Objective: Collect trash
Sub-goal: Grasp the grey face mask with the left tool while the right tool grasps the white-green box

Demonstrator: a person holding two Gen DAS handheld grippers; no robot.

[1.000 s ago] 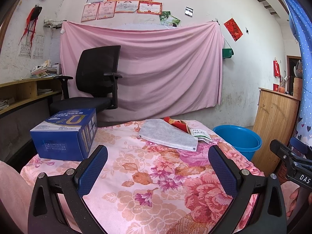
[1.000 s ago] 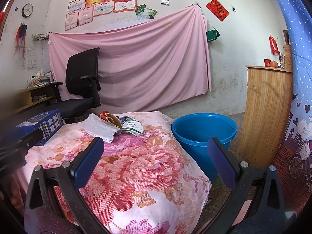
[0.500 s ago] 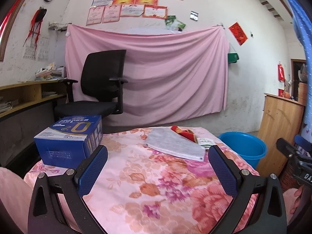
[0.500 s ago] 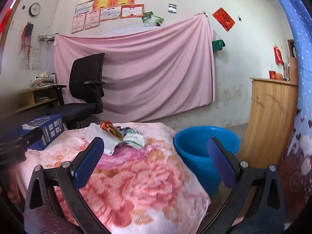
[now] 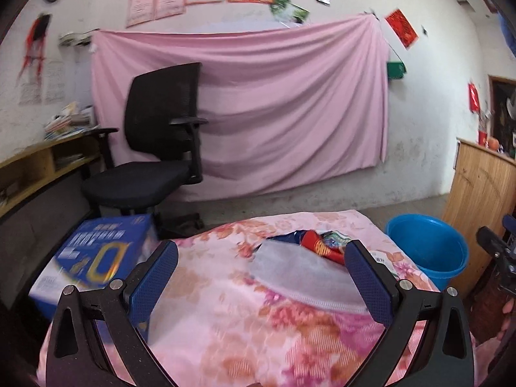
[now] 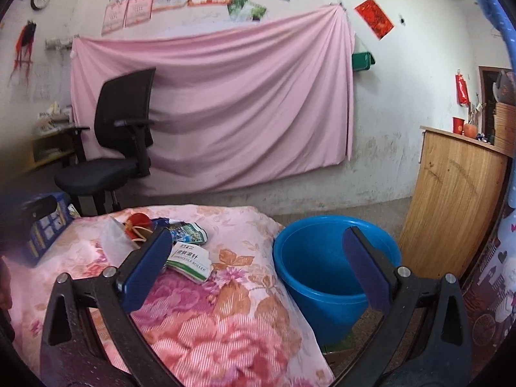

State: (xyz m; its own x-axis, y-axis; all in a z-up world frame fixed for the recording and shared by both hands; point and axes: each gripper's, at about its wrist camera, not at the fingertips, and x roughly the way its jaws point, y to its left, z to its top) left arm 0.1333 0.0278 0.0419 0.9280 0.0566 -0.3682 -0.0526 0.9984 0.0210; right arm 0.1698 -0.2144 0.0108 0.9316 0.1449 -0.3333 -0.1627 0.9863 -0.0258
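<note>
Trash lies in a small heap on the flowered tablecloth (image 5: 245, 329): a grey-white cloth-like sheet (image 5: 300, 274), a red wrapper (image 5: 322, 246) and a green-and-white packet (image 6: 190, 259). In the right wrist view the red wrapper (image 6: 138, 225) and a shiny blue-green packet (image 6: 187, 233) sit behind my left finger. My left gripper (image 5: 259, 282) is open just short of the grey sheet, nothing between its fingers. Open too, my right gripper (image 6: 258, 269) hovers over the table's right edge, beside the blue bucket (image 6: 325, 267).
A blue carton (image 5: 93, 258) stands on the table's left side. The blue bucket (image 5: 429, 245) sits on the floor to the table's right. A black office chair (image 5: 158, 148) and a wooden cabinet (image 6: 458, 206) stand further back, a pink sheet on the wall.
Both grippers have moved forward and tilted down towards the table; the trash heap and bucket look nearer and lower. Both stay open.
</note>
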